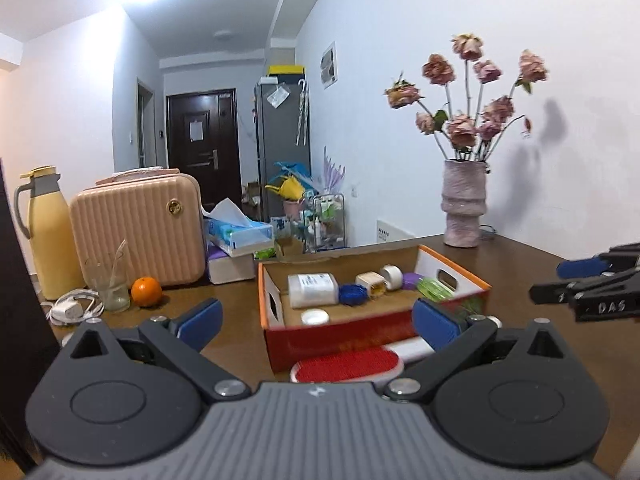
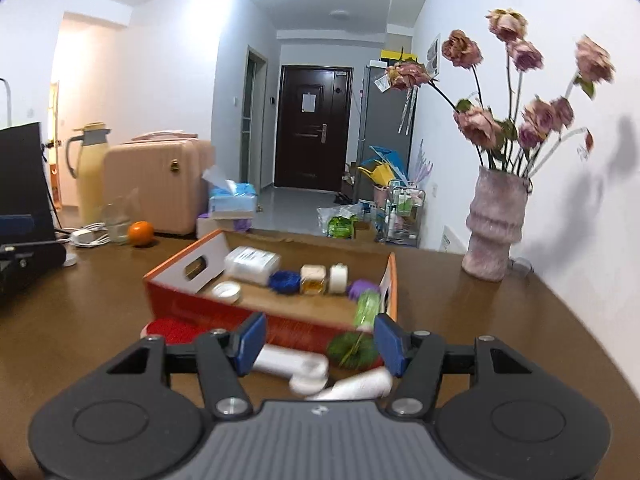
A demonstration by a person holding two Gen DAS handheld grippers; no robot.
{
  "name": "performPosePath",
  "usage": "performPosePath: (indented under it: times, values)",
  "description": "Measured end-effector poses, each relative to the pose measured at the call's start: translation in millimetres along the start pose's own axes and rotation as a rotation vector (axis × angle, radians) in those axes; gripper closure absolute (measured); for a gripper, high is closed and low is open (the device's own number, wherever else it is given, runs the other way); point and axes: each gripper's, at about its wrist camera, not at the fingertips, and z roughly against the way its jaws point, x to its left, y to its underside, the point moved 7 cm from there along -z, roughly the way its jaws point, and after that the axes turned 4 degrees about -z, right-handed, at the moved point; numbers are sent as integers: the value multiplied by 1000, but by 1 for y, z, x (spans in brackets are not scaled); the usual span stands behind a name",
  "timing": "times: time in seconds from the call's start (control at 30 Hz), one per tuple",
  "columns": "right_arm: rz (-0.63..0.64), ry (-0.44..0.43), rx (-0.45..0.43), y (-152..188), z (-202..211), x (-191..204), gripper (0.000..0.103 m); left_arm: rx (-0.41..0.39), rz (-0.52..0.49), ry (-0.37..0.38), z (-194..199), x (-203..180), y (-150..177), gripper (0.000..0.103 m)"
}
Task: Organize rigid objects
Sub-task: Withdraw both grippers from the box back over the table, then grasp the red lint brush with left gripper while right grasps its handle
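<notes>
Box (image 2: 276,326): open cardboard, orange-red walls, mid-tabletop (image 2: 80,320). Inside, along the far wall: white bottle (image 2: 252,265) lying flat, blue item (image 2: 285,281), small amber bottle (image 2: 313,279), white roll (image 2: 338,278), purple item (image 2: 362,287), green item (image 2: 368,308); a white lid (image 2: 226,292) sits nearer.

Still outside, touching or just beside the box's near wall: red-faced brush with white handle (image 1: 348,364), a white tube (image 2: 356,386), a green round object (image 2: 352,350).

Right gripper (image 2: 320,346): fingers spread wide, nothing held, brush handle and tube below between them. Left gripper (image 1: 316,320): wide open too, empty, facing the box over the brush head.

Judgement: next pick is the tube or brush. The right view is blurred, so settle first. Centre on one item only, since tube and handle overlap; close across the narrow width; lift clear of the wall before moving over the bare front floor of the box.
</notes>
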Motion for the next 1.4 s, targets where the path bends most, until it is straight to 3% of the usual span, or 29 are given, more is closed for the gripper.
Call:
performPosePath:
  times: [0.13,0.27,0.4,0.5,0.6,0.67,0.8,0.9,1.03,1.17,1.23,1.4]
  values:
    - [-4,-9,-2,38,24,10,44,11,41,-2,31,-13,36,0]
    - [-28,-24,27,78,43,18,44,77,102,11,48,-23,74,0]
    - [-79,-44,59,113,58,21,44,185,92,7,43,-28,101,0]
    - [-96,-58,95,123,53,17,45,208,72,5,29,-30,104,0]
    - [-107,-31,84,116,44,7,45,229,137,12,9,-24,102,0]
    - [-137,-60,82,111,35,2,45,255,176,17,-7,-19,99,0]
    - [-151,-75,83,95,8,-7,45,285,180,19,-47,-11,89,0]
    - [-160,-83,67,74,-19,-18,56,287,162,30,-87,-5,79,0]
    - [-200,-91,97,47,-76,-33,69,354,236,82,-148,10,75,1]
    - [-221,-108,177,38,-132,-38,71,378,253,100,-186,19,77,7]
    - [-217,-113,215,38,-151,-36,74,394,268,105,-196,23,82,18]
    - [-177,-72,278,48,-178,-34,84,410,336,159,-201,31,90,32]
